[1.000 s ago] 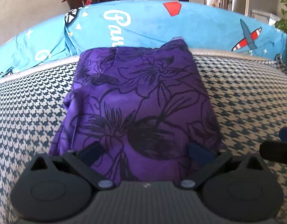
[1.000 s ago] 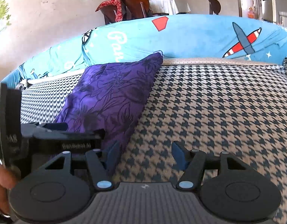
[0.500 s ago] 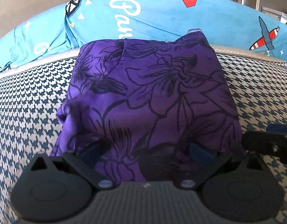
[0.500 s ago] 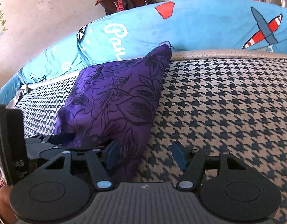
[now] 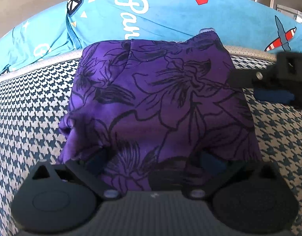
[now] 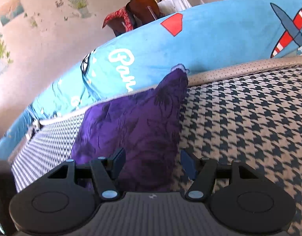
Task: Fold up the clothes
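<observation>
The folded purple floral garment [image 5: 156,106] lies on the houndstooth bed [image 5: 33,118]. Left hand-held gripper [image 5: 153,163] spread, near hem draped between its fingers; right hand-held gripper [image 6: 151,161] spread over the right edge. Best to pinch both corners evenly before folding.

A houndstooth cushion [image 6: 249,118] lies before a blue bedsheet [image 5: 170,19] (aeroplane print), wooden chairs [image 6: 143,9] beyond.

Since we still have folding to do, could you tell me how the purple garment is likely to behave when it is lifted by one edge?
The purple garment looks thin and creased, so it will probably droop rather than hold its shape. Its folded layers lie loosely on the houndstooth cushion, so they may slide apart. It seems light for its size.
</observation>
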Demonstrator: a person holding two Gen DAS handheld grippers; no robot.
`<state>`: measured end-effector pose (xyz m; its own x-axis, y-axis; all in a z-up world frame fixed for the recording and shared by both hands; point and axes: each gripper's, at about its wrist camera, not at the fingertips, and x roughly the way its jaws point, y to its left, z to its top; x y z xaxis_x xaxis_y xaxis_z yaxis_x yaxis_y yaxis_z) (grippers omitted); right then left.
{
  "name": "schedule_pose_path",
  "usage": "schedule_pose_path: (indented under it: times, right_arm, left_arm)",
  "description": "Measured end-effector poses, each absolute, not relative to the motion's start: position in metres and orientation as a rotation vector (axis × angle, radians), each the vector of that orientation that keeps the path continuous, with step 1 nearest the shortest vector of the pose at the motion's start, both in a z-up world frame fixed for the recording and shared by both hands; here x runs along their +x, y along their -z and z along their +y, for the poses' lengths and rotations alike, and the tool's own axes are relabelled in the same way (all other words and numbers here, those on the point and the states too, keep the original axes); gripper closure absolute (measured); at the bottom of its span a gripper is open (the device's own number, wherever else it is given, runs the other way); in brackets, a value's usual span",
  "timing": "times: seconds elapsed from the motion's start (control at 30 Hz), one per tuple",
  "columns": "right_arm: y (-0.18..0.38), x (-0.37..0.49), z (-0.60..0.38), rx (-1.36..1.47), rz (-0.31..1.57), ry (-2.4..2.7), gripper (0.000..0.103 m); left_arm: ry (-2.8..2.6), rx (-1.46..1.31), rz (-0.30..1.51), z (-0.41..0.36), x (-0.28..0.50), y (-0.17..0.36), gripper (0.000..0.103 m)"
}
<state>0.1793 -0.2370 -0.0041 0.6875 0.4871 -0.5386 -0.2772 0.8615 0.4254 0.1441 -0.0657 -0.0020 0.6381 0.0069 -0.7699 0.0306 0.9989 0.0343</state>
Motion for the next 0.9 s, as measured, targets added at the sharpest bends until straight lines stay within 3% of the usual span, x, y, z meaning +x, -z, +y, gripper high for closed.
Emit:
schedule_pose_path:
  times: [0.9]
  right_arm:
    - [0.044, 0.267, -0.230, 0.495, 0.684, -0.630, 0.040]
  left_arm:
    - [0.010, -0.012, 0.905, -0.036, 0.143, -0.008, 0.000]
